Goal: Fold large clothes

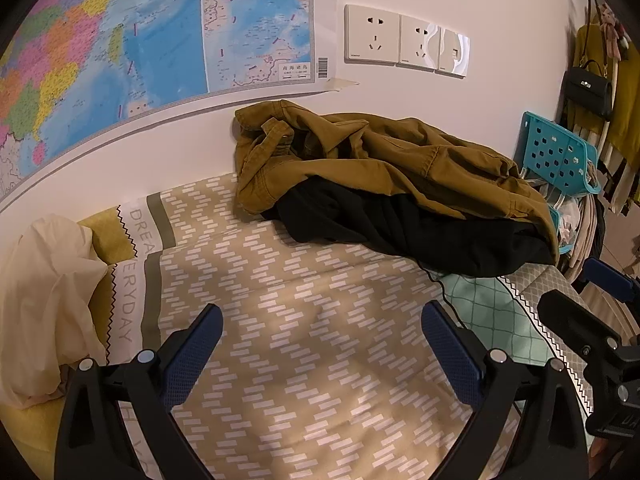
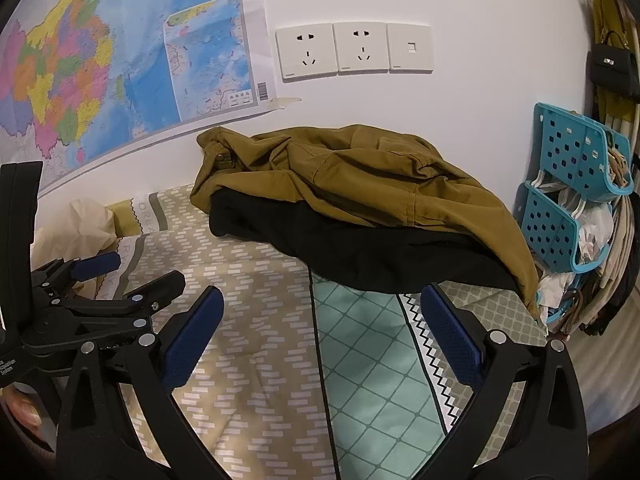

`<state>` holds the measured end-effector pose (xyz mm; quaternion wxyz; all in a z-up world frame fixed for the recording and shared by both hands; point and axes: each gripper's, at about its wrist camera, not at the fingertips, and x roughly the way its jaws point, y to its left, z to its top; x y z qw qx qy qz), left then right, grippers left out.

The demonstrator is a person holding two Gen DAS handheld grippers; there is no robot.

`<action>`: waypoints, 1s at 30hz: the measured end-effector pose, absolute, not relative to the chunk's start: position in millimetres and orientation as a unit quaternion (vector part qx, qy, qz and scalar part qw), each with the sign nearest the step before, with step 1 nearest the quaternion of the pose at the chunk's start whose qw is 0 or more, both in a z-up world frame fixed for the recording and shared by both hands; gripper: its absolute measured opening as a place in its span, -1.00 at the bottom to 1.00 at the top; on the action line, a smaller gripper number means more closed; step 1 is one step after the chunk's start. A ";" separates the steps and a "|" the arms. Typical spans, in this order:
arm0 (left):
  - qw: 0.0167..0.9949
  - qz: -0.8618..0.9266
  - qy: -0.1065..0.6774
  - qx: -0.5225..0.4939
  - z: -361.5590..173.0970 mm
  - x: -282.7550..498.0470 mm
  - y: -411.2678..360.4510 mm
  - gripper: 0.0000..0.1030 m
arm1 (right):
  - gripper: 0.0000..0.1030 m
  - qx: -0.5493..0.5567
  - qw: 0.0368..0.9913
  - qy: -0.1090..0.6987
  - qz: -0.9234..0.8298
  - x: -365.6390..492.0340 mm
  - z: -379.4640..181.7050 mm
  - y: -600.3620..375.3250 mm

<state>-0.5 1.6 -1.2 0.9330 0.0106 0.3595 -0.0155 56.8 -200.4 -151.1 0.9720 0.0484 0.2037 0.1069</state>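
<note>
A crumpled mustard-brown jacket lies in a heap on a black garment at the far side of the bed, against the wall. Both also show in the right wrist view, the jacket over the black garment. My left gripper is open and empty above the patterned bedspread, short of the clothes. My right gripper is open and empty, close to the front edge of the black garment. The left gripper shows at the left of the right wrist view, open.
A cream cloth lies on a yellow pillow at the left. A map and wall sockets are on the wall behind. A blue perforated rack with bags and hangers stands at the bed's right end.
</note>
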 end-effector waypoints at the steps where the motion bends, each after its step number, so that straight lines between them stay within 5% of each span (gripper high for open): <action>1: 0.933 -0.016 0.360 0.011 -1.4 -0.3 1.8 0.87 | 0.89 0.048 0.972 0.204 0.106 56.8 -151.0 -200.3; 30: 0.933 -0.014 0.360 0.012 -2.2 -2.8 0.6 0.87 | 0.89 0.048 0.972 0.203 0.109 56.5 -150.0 -201.0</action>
